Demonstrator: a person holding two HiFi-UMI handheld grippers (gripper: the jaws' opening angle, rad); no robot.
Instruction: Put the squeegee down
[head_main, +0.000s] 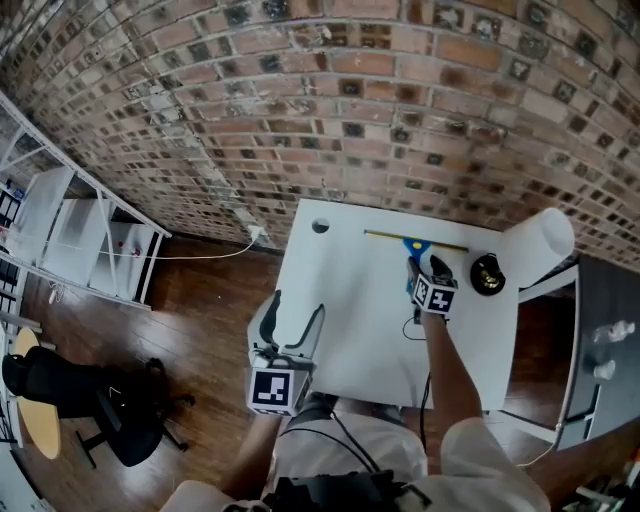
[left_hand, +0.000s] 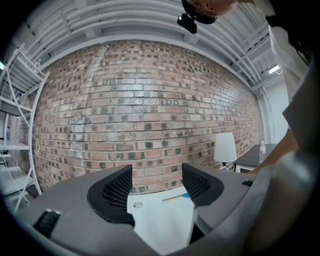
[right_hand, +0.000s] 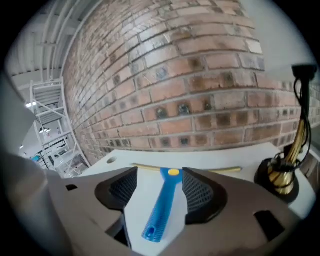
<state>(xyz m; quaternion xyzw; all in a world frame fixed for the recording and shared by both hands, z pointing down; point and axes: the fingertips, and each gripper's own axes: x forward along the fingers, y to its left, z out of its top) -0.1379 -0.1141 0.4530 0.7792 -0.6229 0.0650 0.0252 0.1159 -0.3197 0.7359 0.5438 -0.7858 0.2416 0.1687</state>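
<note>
Set flat on the white table, far side by the brick wall: squeegee, handle running straight back between the parted, unpressing jaws of the right gripper. Left gripper spread, empty, well apart.

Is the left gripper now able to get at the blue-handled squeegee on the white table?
Probably yes: nothing stands between the left gripper and the blue-handled squeegee. But the right gripper has its open fingers astride the blue handle; only the yellow blade looks free.
</note>
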